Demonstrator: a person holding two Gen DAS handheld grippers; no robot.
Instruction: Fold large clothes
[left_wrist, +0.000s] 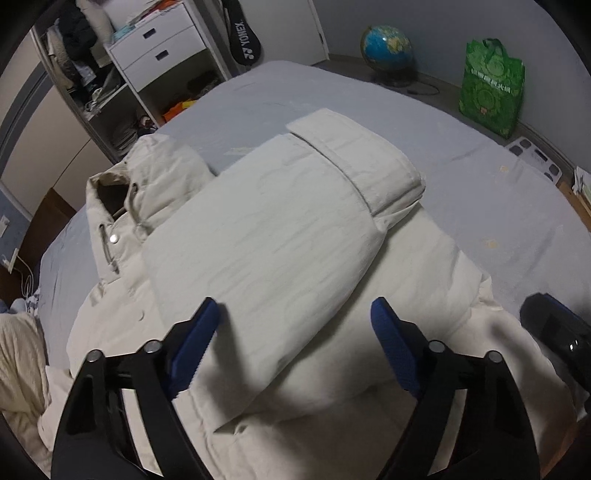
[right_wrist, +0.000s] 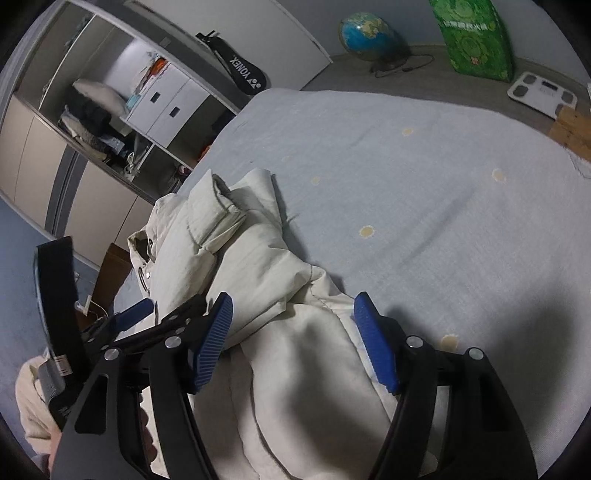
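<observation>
"YONEX" with its logo reads in white on the black racket bag (left_wrist: 243, 35) hanging beside the white drawer unit (left_wrist: 159, 48); the print on the green bag (left_wrist: 491, 85) near the globe is too blurred to read.

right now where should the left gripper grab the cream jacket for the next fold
Likely the near hem of the jacket, coming from the near edge of the bed. The sleeve is already folded across the body, and the hem lies loose right under the open left gripper.

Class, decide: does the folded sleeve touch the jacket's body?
Touching. The left wrist view shows the folded sleeve lying flat across the jacket body, with no gap.
</observation>
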